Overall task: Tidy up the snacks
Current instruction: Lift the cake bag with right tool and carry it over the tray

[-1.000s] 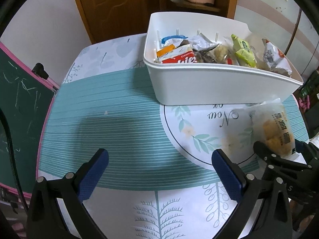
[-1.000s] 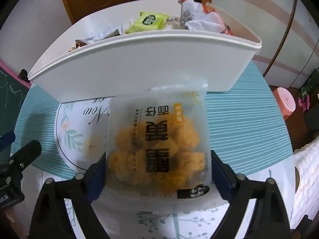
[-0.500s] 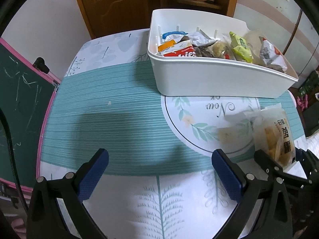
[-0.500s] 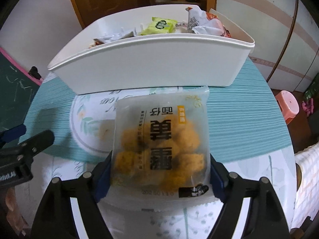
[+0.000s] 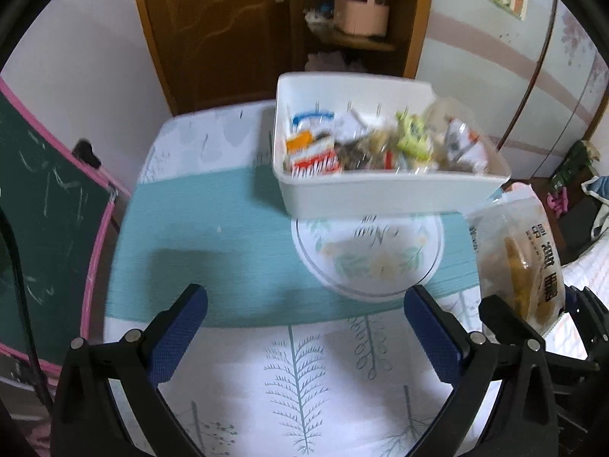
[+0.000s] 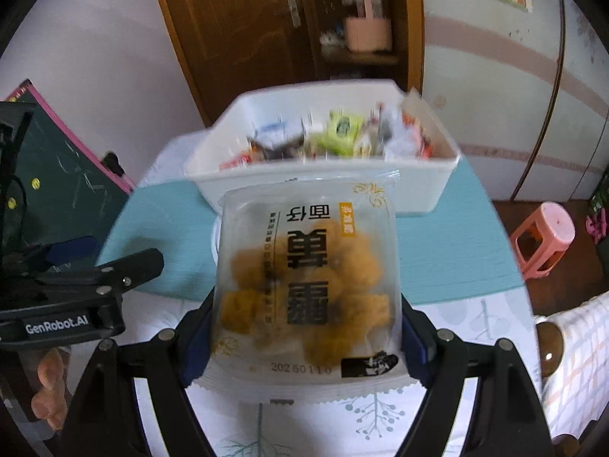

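My right gripper (image 6: 304, 327) is shut on a clear snack bag of golden fried pieces (image 6: 308, 285) and holds it up above the near part of the table. The same bag (image 5: 521, 262) shows at the right in the left wrist view, above the right gripper (image 5: 540, 323). A white bin (image 5: 388, 194) full of mixed snack packets (image 5: 380, 144) stands at the far side of the table; it also shows in the right wrist view (image 6: 319, 186). My left gripper (image 5: 304, 323) is open and empty over the near table; it shows at the left in the right wrist view (image 6: 114, 259).
The table has a teal and white leaf-print cloth (image 5: 198, 243). A green chalkboard with a pink frame (image 5: 45, 228) leans at the left. A brown door (image 5: 213, 30) and a shelf stand behind. A pink stool (image 6: 544, 236) stands on the floor at the right.
Both grippers have pulled back and risen away from the bin, which now looks smaller and farther. The right gripper still holds the snack bag, lifted higher off the table.
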